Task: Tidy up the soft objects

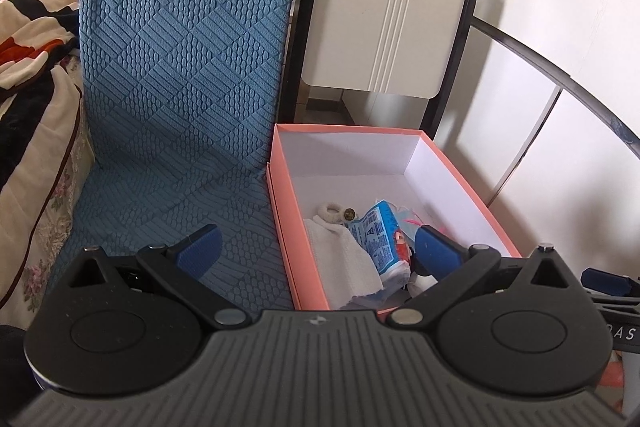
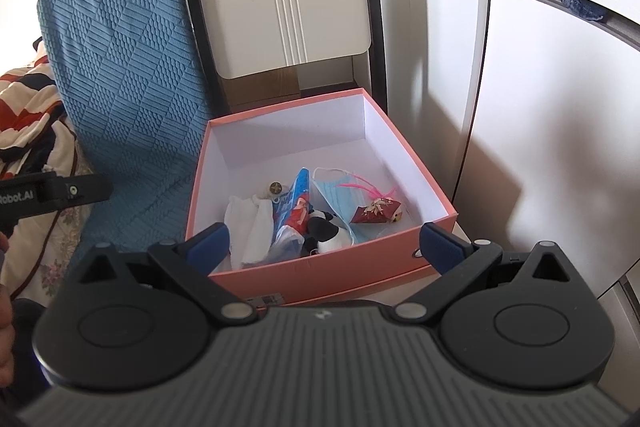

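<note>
Soft objects fill pink box; both hand-held grippers gape empty.

Left gripper, right gripper: fingers apart.

"Robot.AI" on left gripper body; partial letters "BAS" on right gripper body.

Box sitting just right of the cushioned seat, in front of the folded chair. Lying in the box, toward its near wall: cloth at the left, packet beside it, plush toy next, face mask behind the toy, ornament at the right. Blanket lying left of the seat.
</note>
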### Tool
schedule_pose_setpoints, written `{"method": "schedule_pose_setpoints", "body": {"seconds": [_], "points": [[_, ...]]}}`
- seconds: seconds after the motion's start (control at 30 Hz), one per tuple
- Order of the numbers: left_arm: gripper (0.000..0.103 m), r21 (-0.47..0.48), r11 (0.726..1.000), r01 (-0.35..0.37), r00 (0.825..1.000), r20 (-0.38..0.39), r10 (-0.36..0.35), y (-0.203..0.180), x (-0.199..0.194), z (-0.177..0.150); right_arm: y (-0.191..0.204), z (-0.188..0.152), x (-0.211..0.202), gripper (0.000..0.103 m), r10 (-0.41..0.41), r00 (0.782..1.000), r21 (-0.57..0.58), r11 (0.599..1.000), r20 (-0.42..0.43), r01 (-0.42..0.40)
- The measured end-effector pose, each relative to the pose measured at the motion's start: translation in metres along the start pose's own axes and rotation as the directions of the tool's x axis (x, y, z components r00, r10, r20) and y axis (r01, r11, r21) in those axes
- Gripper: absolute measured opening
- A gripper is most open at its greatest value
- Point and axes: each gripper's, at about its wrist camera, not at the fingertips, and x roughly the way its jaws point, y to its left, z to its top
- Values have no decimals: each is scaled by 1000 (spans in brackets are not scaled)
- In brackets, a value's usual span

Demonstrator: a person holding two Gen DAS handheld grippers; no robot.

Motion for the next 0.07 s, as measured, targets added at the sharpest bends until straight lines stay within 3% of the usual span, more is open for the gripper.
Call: {"method": "schedule_pose_setpoints", "body": {"seconds": [0.07], "points": [[103,1,1000,0,1000,-3,0,-1,1,0,1,-1,0,103,-3,1000,-4,1000,-2,3]]}}
